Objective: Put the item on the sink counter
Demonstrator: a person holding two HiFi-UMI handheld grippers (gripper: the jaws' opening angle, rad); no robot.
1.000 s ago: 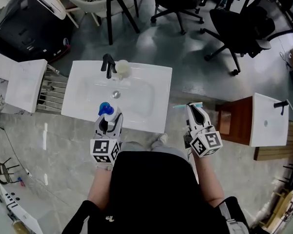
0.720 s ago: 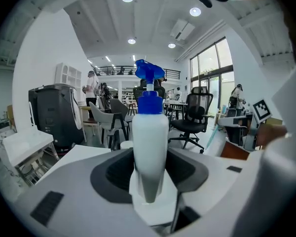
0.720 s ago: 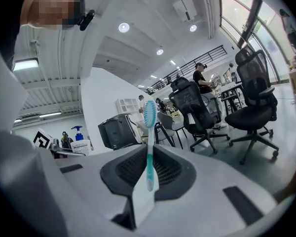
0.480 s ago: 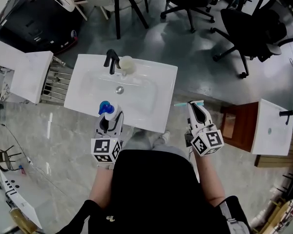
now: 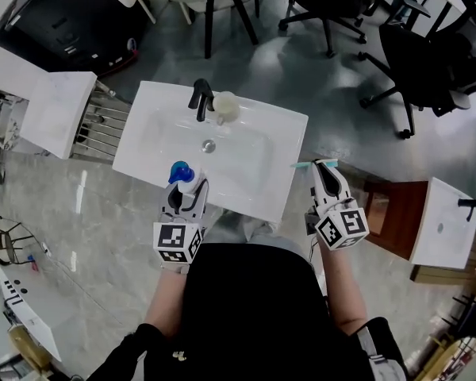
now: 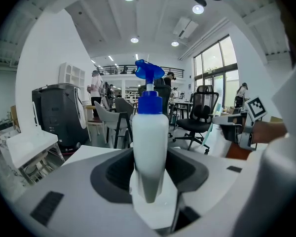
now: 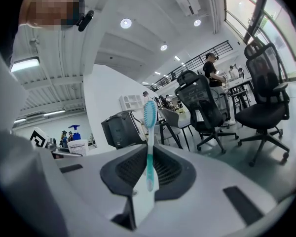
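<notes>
Spray bottle gripped upright by left gripper fingers at sink counter's 6 o'clock edge for placing; right gripper fingers pinch toothbrush.

Ahead of you stand a black office chair and a black machine, with a second white sink to your right.

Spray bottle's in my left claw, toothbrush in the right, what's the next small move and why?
Probably ease the left claw forward and lower the spray bottle onto the sink counter: the claw is shut on the upright bottle near the counter's front edge, apparently not set down yet.
</notes>
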